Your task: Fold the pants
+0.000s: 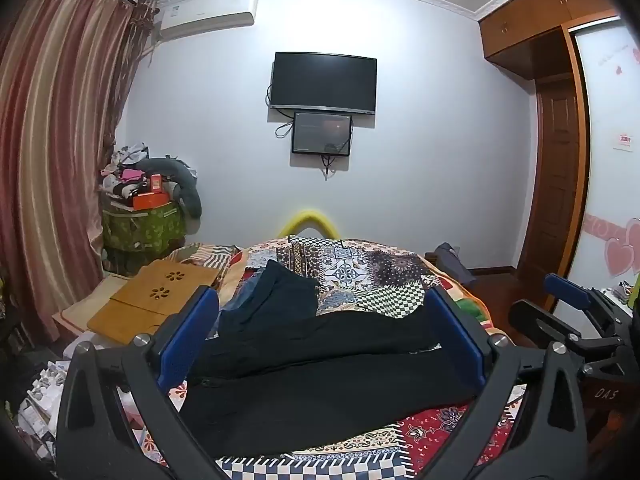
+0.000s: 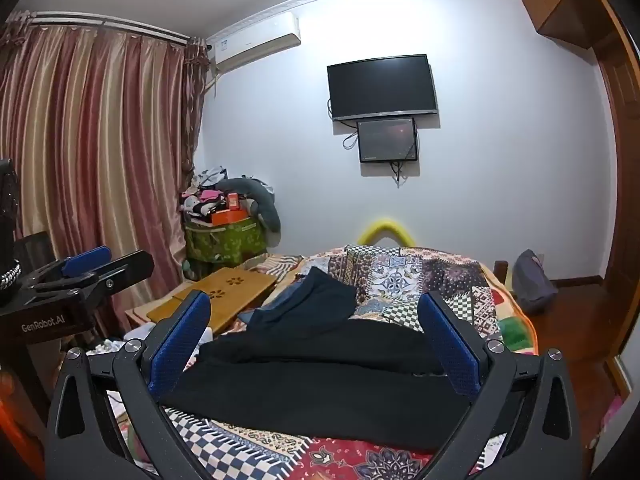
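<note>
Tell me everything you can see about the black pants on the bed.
The black pants lie spread across the near part of the patterned bedspread, not yet folded neatly. The cloth looks soft, matte and plain; one layer lies over another, forming a long ridge across. At the left end a part runs away towards the far side of the bed. A dark blue garment lies at that end. Neither gripper touches the pants.

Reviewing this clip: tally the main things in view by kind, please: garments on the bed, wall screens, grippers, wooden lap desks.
Black pants on the patterned quilt: 1
Dark blue garment behind them: 1
Wall screens, large and small: 2
Grippers, left and right, jaws open: 2
Wooden lap desk: 1
Total: 7
</note>
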`<state>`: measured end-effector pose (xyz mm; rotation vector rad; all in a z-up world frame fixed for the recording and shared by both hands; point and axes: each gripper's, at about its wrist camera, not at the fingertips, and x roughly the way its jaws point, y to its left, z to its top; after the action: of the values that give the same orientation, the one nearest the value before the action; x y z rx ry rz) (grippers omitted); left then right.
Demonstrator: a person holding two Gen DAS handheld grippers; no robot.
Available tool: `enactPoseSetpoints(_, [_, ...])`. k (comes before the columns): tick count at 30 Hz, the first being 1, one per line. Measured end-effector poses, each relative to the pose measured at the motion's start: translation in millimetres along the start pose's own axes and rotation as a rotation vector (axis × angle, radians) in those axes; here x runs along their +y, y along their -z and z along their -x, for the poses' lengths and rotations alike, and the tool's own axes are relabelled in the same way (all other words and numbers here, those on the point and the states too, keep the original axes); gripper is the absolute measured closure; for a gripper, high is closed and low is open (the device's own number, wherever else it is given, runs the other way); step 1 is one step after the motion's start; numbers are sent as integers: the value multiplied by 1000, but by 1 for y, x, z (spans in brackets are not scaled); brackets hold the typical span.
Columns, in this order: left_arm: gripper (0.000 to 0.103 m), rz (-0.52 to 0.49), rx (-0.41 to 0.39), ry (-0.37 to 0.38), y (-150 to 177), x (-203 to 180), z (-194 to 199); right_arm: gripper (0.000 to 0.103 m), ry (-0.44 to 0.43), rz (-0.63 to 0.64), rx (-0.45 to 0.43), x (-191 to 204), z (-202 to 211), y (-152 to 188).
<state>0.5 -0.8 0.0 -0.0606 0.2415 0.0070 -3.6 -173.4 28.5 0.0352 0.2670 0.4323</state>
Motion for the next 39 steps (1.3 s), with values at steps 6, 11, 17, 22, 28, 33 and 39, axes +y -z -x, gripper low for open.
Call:
enactPoseSetpoints(6, [0, 4, 3, -3, -1, 4, 8, 0, 2, -5, 2, 0, 1, -1])
enactPoseSetpoints(11, [0, 6, 4, 0, 2, 11, 2, 0, 6, -2, 11, 1, -4, 0])
enactPoseSetpoints(17, [0, 6, 10, -2, 2, 6, -2, 0, 12, -8, 11, 1, -5, 2])
enactPoseSetpoints(22, [0, 11, 16, 2, 2, 9, -4, 0, 14, -8, 10, 2, -3, 2])
enactPoseSetpoints(28, [0, 7, 13, -1, 4, 8, -6, 0, 17, -9, 11, 0, -4, 0])
enactPoseSetpoints(33, [0, 7, 13, -2, 3, 8, -7, 0, 20, -10, 10, 1, -3, 0])
enactPoseSetpoints(39, [0, 7, 10, -2, 3, 7, -6, 0, 24, -12, 10, -1, -5, -1])
